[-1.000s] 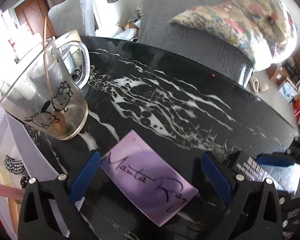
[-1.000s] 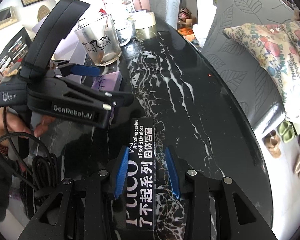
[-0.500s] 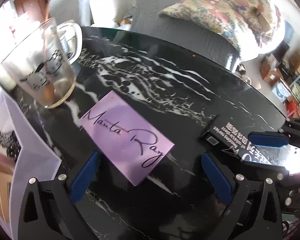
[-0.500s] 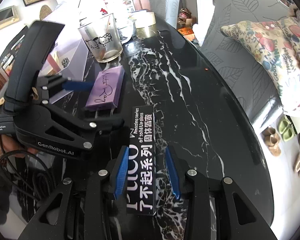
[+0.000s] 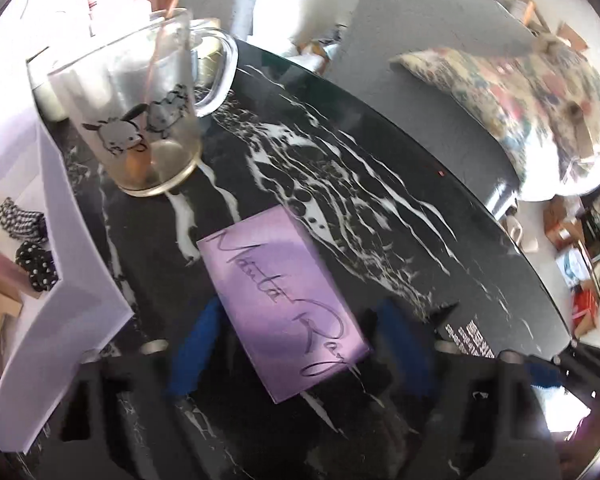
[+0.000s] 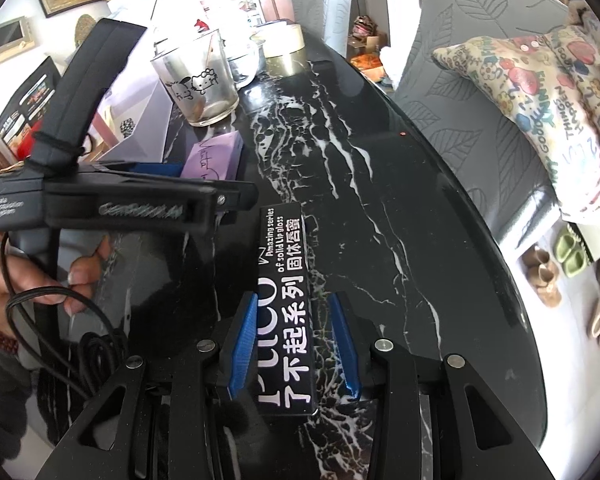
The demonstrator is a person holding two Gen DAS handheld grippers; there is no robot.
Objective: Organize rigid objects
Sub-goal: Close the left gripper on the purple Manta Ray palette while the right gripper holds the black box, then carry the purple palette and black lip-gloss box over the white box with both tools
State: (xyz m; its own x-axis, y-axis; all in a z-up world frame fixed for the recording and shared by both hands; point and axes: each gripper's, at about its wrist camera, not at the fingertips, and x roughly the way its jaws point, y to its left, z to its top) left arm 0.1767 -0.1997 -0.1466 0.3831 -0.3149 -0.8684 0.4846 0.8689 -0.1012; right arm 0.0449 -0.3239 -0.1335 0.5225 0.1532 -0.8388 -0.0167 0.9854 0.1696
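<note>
L gripper [image 5: 296, 356] open, blue pads either side of purple box [image 5: 284, 300] (not touching), which lies flat on black marble table [image 5: 380, 184] nr glass mug [image 5: 140, 120]. R gripper [image 6: 294, 344] open round black lip-gloss box [image 6: 286, 300], gaps both sides.

On the bench [image 6: 400, 208] a long box [image 6: 286, 300] lies flat, its near end between the jaws of the right gripper [image 6: 296, 340]. To its left and farther back lies a flat card box [image 5: 284, 300], whose near end sits between the jaws of the left gripper [image 5: 296, 352]. Behind the card box stands a glass mug [image 5: 140, 116] with a straw [image 5: 166, 20] in it. Behind the mug sits a roll of tape [image 6: 286, 46]. Left of the mug and card box lies an open tray [image 5: 60, 280]. A chair [image 6: 480, 92] with a cushion [image 6: 548, 108] on it stands beyond the bench's right edge.
</note>
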